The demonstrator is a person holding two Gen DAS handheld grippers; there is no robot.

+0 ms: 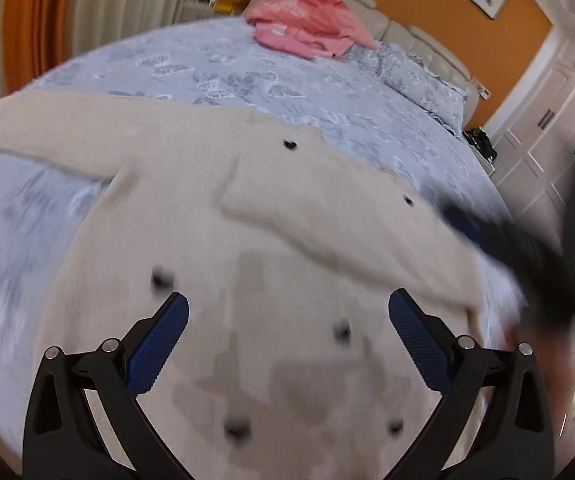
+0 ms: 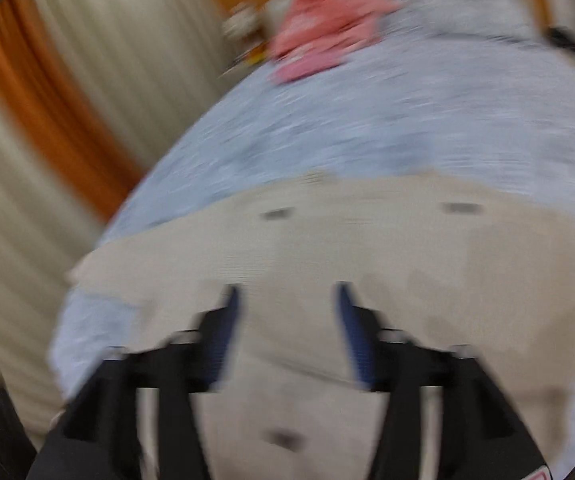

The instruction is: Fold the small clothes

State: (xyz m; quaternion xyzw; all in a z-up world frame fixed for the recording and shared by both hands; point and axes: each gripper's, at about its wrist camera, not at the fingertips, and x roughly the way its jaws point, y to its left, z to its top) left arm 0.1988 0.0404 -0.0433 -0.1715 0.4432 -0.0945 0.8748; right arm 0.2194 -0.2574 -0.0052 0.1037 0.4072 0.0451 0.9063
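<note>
Left gripper (image 1: 287,312): jaws spread wide, nothing between the blue pads (image 1: 159,344); hangs over the lower body of the garment.

Right gripper (image 2: 285,300): jaws parted, holding nothing; picture heavily smeared. In the left wrist view it shows as a dark blur at 3 o'clock (image 1: 559,264), near the end of the folded-in sleeve.

Cream cardigan (image 1: 215,216): laid flat on the bed, dark buttons (image 1: 289,145) scattered down its front. One sleeve (image 1: 47,128) stretched out toward 10 o'clock; the other sleeve (image 1: 347,232) lies across the chest, running toward 3 o'clock.

Blue floral bedspread (image 1: 215,68): under the cardigan, reaching to 12 o'clock.

Pink garment pile (image 1: 307,24): at 12 o'clock by the headboard, well apart from the cardigan.

Risks, judged: the knit looks soft and loose, so a pinch may catch one layer only and drag the folded sleeve open. A grab made at speed, as the blur suggests, could also snag the bedspread beneath.
</note>
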